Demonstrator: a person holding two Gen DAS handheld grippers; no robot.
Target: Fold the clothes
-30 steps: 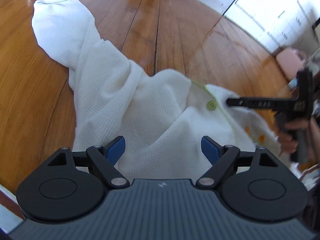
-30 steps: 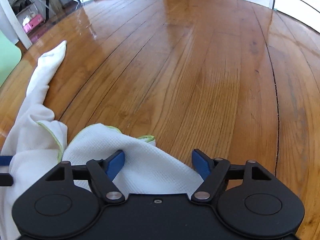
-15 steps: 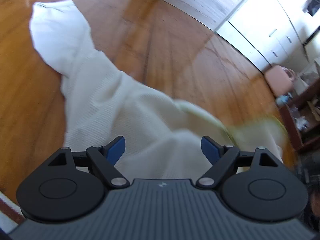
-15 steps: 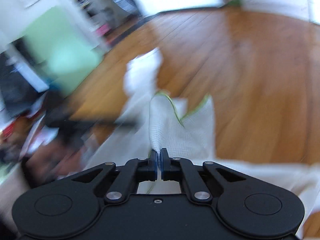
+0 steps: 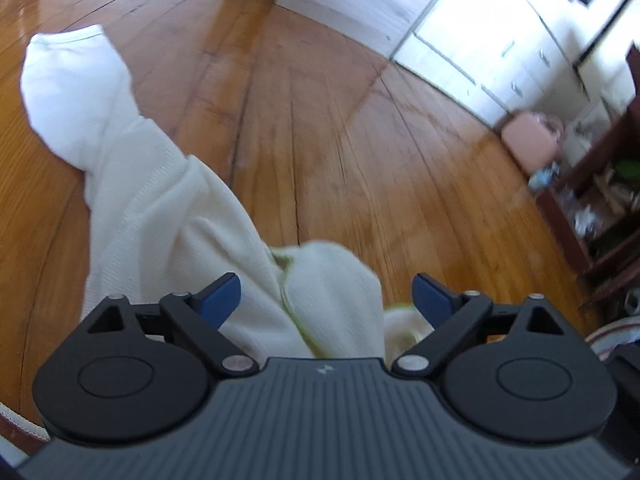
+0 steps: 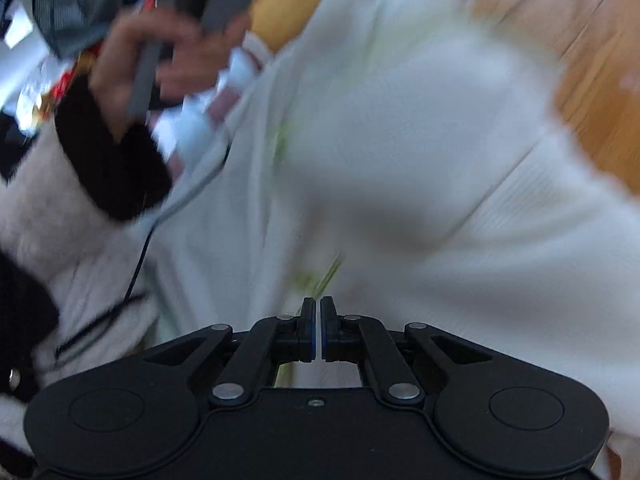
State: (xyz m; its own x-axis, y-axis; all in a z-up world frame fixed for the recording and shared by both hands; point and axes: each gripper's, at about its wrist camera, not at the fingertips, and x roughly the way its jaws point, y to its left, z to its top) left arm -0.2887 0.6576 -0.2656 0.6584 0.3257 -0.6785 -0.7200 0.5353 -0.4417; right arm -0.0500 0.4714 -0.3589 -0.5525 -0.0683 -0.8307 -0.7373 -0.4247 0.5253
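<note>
**A:** Where is the white waffle-knit garment with lime-green edging [image 5: 160, 216] lying, and why is it so strung out?

**B:** It is lying on the glossy wooden plank floor [image 5: 360, 140], one sleeve end trailing off to the far left, the bunched middle sitting just below the left gripper [image 5: 326, 294]. I judge that it is being pulled out flat before any fold.

**A:** Is that gripper holding it?

**B:** No. Its jaws are standing wide apart and have just been opening further, with cloth lying below the gap but not pinched, probably readying for a fresh hold.

**A:** And the right gripper [image 6: 318, 330]?

**B:** Its jaws are drawn together. The white cloth is filling the blurred view right at their tips, so they are apparently pinching a thin edge and dragging it toward the person's hand [image 6: 160, 56], which is gripping the other tool's handle.
</note>
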